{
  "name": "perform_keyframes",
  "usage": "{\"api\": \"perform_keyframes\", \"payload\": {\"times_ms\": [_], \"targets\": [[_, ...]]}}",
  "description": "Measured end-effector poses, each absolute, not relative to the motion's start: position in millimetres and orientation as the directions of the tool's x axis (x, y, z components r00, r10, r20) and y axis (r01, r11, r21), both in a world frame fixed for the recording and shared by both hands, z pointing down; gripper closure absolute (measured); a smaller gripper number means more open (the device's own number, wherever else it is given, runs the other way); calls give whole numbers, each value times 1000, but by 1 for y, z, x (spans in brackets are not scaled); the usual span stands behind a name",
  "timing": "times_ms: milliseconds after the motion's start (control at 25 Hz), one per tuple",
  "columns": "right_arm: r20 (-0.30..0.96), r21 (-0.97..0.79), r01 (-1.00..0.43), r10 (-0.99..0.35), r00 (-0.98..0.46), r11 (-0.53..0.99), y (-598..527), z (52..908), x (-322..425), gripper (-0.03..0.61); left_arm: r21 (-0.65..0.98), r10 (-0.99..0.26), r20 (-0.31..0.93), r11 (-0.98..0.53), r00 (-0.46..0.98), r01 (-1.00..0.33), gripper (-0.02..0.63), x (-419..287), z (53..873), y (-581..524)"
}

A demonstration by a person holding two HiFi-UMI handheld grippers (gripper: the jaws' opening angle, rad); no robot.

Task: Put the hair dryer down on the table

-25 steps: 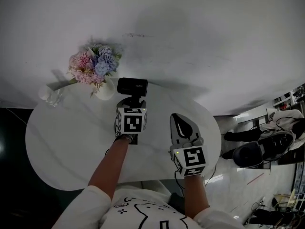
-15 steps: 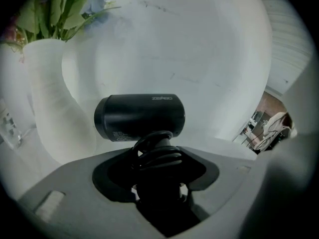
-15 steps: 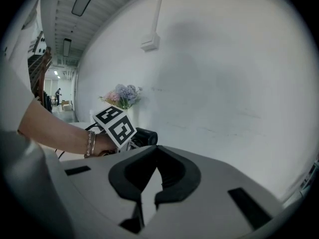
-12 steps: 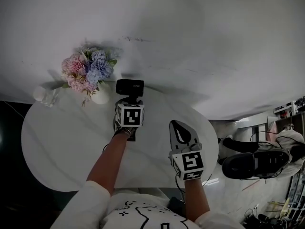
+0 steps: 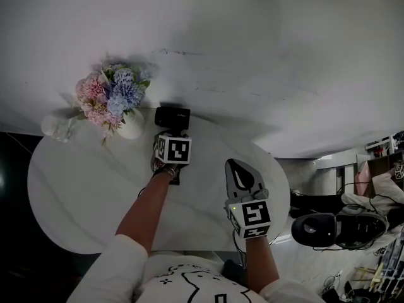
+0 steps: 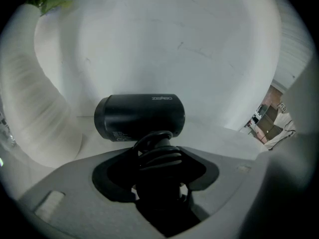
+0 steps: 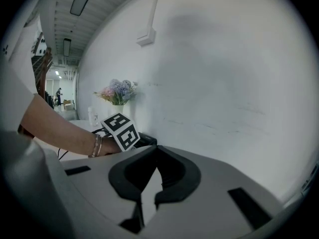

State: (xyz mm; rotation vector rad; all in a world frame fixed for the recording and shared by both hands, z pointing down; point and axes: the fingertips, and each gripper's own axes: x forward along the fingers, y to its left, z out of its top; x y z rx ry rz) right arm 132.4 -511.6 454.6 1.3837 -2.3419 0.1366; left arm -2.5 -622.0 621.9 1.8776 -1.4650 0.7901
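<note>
The black hair dryer (image 5: 172,117) is at the back of the white oval table (image 5: 82,188), just right of the flower vase. My left gripper (image 5: 173,134) is shut on its handle. In the left gripper view the dryer's barrel (image 6: 139,116) lies crosswise, and the cord-wrapped handle is clamped in my left gripper (image 6: 157,183). The barrel is low over the tabletop; I cannot tell if it touches. My right gripper (image 5: 237,168) hovers over the table's right part, shut and holding nothing. In the right gripper view the jaw tips of my right gripper (image 7: 142,203) meet.
A white vase (image 5: 130,126) with pink and blue flowers (image 5: 107,96) stands beside the dryer, and a small glass (image 5: 57,126) sits farther left. A white wall runs right behind the table. A dark cable (image 5: 144,197) lies under the left forearm. Clutter (image 5: 315,229) sits on the floor at right.
The left gripper and the dryer look slightly smaller and farther off than a second ago, and the view has shifted a little. The right gripper has hardly moved.
</note>
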Motion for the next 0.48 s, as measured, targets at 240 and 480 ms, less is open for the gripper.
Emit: {"api": "perform_keyframes", "payload": {"times_ms": [240, 480], "targets": [[408, 116, -863, -816, -410, 492, -513, 462, 138, 578, 61, -594, 786, -196, 168, -979, 367, 2, 631, -625], [402, 106, -867, -819, -411, 487, -513, 463, 138, 578, 59, -600, 785, -172, 152, -983, 367, 1, 635, -626]]}}
